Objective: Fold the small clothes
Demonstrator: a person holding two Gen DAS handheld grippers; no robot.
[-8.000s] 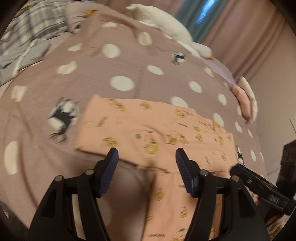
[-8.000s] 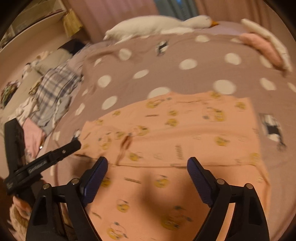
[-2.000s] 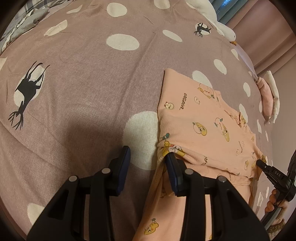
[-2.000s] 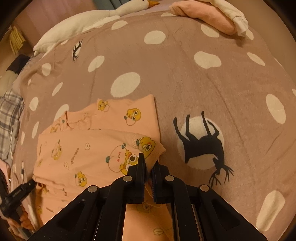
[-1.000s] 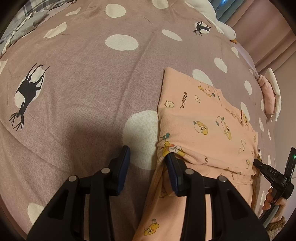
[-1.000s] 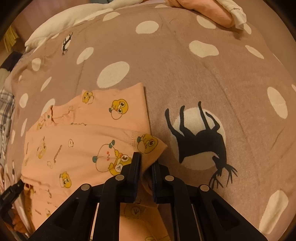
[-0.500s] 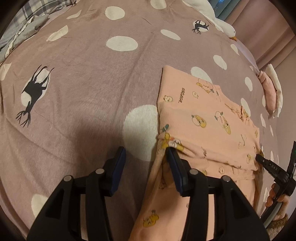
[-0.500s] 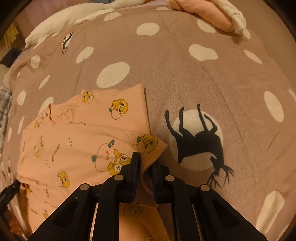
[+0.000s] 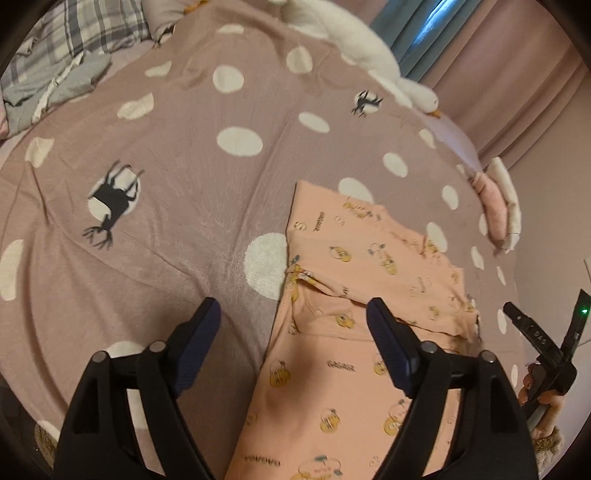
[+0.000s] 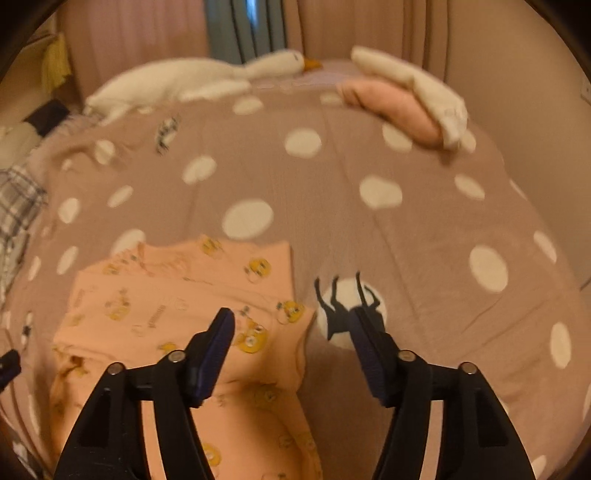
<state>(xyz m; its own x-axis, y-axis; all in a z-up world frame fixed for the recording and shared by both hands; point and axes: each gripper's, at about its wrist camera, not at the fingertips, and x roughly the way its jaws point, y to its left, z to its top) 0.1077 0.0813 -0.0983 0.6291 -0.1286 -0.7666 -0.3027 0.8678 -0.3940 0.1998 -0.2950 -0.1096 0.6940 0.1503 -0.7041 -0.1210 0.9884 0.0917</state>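
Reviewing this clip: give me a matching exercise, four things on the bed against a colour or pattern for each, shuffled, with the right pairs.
Things:
1. garment
2. goose plush
3. bedspread
4. blanket

Looks:
A. grey plaid
B. mauve with white dots and deer
C. peach with yellow cartoon prints
D. white with an orange beak

Pairs: 1-C, 2-D, 3-B, 4-A
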